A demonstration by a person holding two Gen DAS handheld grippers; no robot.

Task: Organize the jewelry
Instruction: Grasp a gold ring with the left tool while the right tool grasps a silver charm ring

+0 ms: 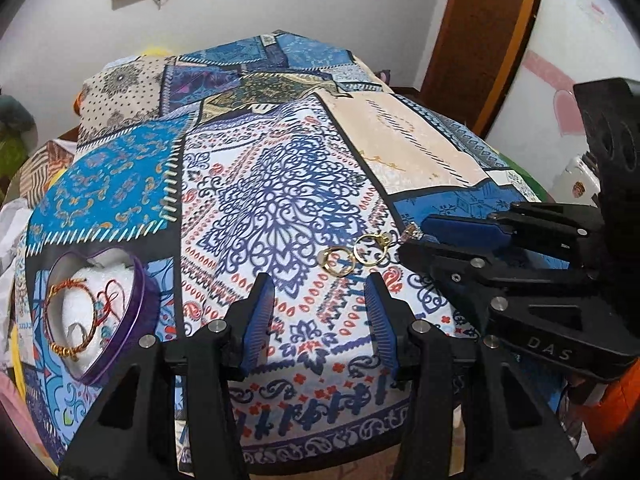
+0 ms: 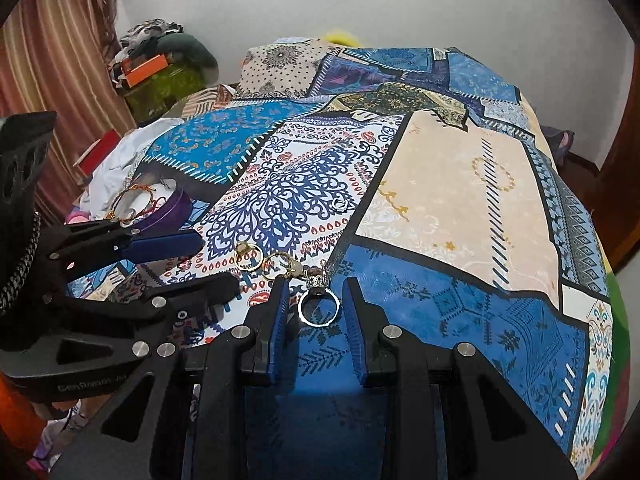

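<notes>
We see both grippers' tongs wide: the right gripper (image 2: 316, 284) straddles a silver ring (image 2: 319, 309); two gold rings (image 1: 354, 254) lie at the left gripper's (image 1: 320, 280) 12 o'clock.

Patchwork bedspread (image 2: 460, 200) carries rings (image 2: 280, 264) and heart tin (image 1: 138, 312).

White wall (image 2: 440, 0); striped curtain (image 2: 60, 60); wooden door frame (image 1: 480, 40); patchwork bedspread (image 2: 460, 184).

Bedspread (image 1: 280, 184): printed cloth, matt. Rings (image 1: 338, 261), 1 o'clock of left gripper (image 1: 318, 292): shiny gold metal. Silver ring (image 2: 319, 309): polished metal. Heart tin (image 1: 132, 312): glossy purple. Gripper fingers (image 2: 278, 312): ribbed blue pads, matt black plastic.
</notes>
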